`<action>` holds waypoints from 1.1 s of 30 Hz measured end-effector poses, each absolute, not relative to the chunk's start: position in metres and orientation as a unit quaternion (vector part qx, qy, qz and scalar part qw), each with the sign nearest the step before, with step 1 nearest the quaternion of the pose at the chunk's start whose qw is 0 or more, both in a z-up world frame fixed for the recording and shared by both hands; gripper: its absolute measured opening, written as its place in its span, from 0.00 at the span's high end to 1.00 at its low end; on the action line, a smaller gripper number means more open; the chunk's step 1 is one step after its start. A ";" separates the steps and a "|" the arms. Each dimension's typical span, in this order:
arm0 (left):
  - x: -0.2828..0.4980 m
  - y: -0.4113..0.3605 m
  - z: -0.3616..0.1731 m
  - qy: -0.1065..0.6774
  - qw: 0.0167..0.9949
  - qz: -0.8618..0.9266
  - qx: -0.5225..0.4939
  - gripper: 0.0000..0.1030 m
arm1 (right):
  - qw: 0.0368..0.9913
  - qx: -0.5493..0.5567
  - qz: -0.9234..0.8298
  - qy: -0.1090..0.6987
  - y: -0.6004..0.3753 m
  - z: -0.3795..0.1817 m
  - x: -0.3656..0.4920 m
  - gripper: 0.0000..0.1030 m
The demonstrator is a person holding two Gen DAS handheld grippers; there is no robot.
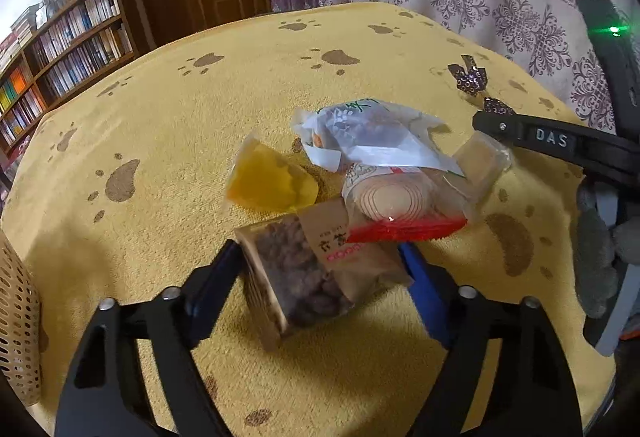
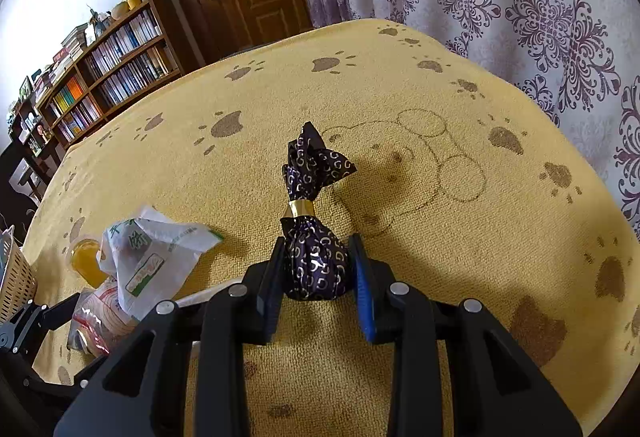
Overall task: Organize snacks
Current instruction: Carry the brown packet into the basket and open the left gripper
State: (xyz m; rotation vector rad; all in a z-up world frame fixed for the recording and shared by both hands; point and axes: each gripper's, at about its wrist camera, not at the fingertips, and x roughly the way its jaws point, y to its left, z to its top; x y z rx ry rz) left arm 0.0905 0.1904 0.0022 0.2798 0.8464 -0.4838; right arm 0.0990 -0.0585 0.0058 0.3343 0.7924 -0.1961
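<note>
We are working two grippers over a worktop (image 2: 400, 85) draped in a yellow paw-print cloth, sorting a loose heap of snacks. Our left gripper (image 1: 320, 257) is straddling a brown packet of dark, crumbly pieces (image 1: 316, 273); its jaws are standing apart on either side of the packet, the left one at or very near its edge and the blue-padded right one just beside it, so we judge the grip is not yet closed. The packet is tilting up on one edge, probably because it is leaning against the pile behind it.

Our right gripper (image 2: 316, 269) is clamping the bulb of a dark purple foil-wrapped sweet (image 2: 314, 265), jaws pressing both sides, the twisted top pointing away past a gold band. Holding it by the round body, we judge, is keeping the slippery foil from sliding out.

Counting the snacks we can make out: one brown packet, one purple foil sweet, one orange jelly cup (image 1: 270, 183), one white crumpled wrapper with green print (image 1: 368, 135), one red-edged clear bag holding a round pastry (image 1: 394, 207), and one small clear-wrapped tan square (image 1: 482, 159). That is six in all.

A perforated cream basket (image 1: 18, 317) is standing at the left edge, likely the destination.
</note>
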 end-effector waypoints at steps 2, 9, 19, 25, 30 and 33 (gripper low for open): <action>0.086 0.195 0.003 0.401 0.876 -0.232 0.135 0.30 | 0.904 0.162 -0.095 0.383 -0.059 0.006 0.099 0.70; 0.074 0.227 0.009 0.394 0.888 -0.210 0.108 0.33 | 0.904 0.162 -0.094 0.383 -0.059 0.006 0.099 0.70; 0.056 0.269 0.041 0.359 0.913 -0.179 0.073 0.33 | 0.905 0.162 -0.094 0.383 -0.059 0.006 0.099 0.70; 0.053 0.292 0.067 0.329 0.930 -0.157 0.054 0.33 | 0.905 0.162 -0.094 0.383 -0.059 0.006 0.099 0.70; 0.049 0.315 0.084 0.310 0.941 -0.134 0.039 0.33 | 0.905 0.162 -0.094 0.383 -0.059 0.006 0.098 0.70; 0.046 0.334 0.095 0.297 0.948 -0.113 0.030 0.33 | 0.905 0.162 -0.094 0.383 -0.059 0.006 0.098 0.70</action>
